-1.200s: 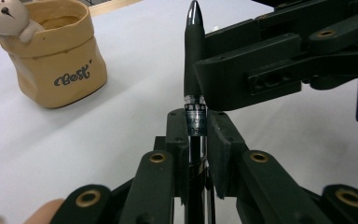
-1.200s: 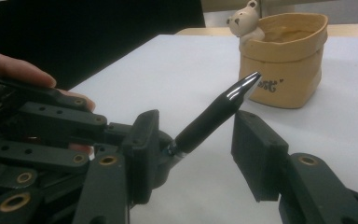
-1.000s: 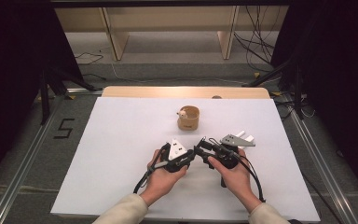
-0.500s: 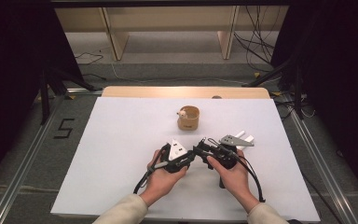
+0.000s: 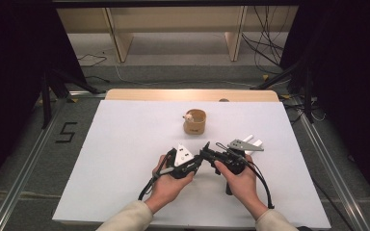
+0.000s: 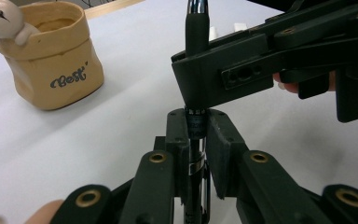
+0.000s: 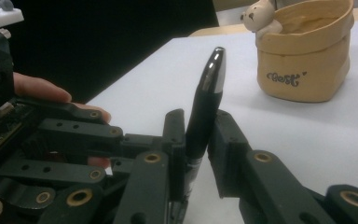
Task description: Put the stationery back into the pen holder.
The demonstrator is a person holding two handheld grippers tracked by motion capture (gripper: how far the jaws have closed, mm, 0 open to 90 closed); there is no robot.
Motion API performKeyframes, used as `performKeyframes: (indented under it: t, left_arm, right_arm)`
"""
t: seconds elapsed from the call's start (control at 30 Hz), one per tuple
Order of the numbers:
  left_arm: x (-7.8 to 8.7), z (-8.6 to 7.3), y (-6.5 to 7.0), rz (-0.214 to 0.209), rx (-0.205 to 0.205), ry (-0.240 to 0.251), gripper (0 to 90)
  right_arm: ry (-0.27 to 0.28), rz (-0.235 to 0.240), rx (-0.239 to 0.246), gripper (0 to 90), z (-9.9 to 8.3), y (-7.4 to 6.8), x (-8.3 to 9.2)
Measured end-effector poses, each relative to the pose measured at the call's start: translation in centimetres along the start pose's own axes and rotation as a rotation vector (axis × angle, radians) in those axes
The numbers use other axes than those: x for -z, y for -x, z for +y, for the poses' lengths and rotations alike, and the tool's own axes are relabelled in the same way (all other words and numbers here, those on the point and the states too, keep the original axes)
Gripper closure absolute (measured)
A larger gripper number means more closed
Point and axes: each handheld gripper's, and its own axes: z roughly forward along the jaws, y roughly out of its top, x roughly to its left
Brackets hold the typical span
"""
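Observation:
A black pen with a silver tip (image 7: 209,88) is held between both grippers above the white table sheet. My left gripper (image 6: 196,122) is shut on the pen's lower barrel (image 6: 196,128). My right gripper (image 7: 199,117) has just been closing its jaws with the pen's upper part between them, and the pads now press on it. In the high view the left gripper (image 5: 196,162) and right gripper (image 5: 207,153) meet tip to tip in front of the person's hands. A tan pouch-shaped cup (image 5: 195,122) with a small bear figure (image 6: 2,21) stands beyond them.
The white sheet (image 5: 125,144) covers a wooden table whose far edge (image 5: 192,95) shows at the back. Small white pieces (image 5: 251,140) lie to the right of the right gripper. Cables run from both grippers toward the person.

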Motion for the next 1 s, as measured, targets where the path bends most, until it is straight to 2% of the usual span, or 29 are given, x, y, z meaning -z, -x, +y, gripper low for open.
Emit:
performKeyframes:
  t: [0.17, 0.33, 0.47, 0.63, 0.8, 0.93, 1.0]
  left_arm:
    - [0.2, 0.1, 0.0, 0.001, -0.007, 0.016, 79.2]
    - [0.6, 0.3, 0.0, 0.003, -0.033, 0.046, 78.4]
    - [1.1, 0.2, -0.2, 0.007, -0.049, 0.056, 71.2]
    - [2.1, -0.1, -0.9, 0.022, -0.059, 0.05, 62.9]
    - [3.2, -0.8, -1.8, 0.038, -0.035, 0.025, 58.9]
    - [3.9, -1.3, -2.5, 0.06, -0.025, 0.004, 56.1]
    - [4.1, -1.6, -2.8, 0.072, -0.011, -0.006, 51.9]
  right_arm:
    - [0.011, 0.013, -0.004, 79.5, 0.1, -0.1, 0.1]
    - [0.027, 0.009, 0.03, 79.6, 0.5, -0.6, 0.3]
    - [0.029, -0.011, 0.077, 79.6, 0.8, -0.9, 0.4]
    - [0.015, -0.043, 0.103, 79.6, 1.1, -0.8, 0.5]
    - [0.001, -0.092, 0.158, 79.6, 1.7, -0.9, 0.7]
    - [-0.014, -0.13, 0.183, 79.6, 2.2, -0.9, 0.6]
    - [-0.023, -0.148, 0.195, 79.6, 2.5, -0.8, 0.6]
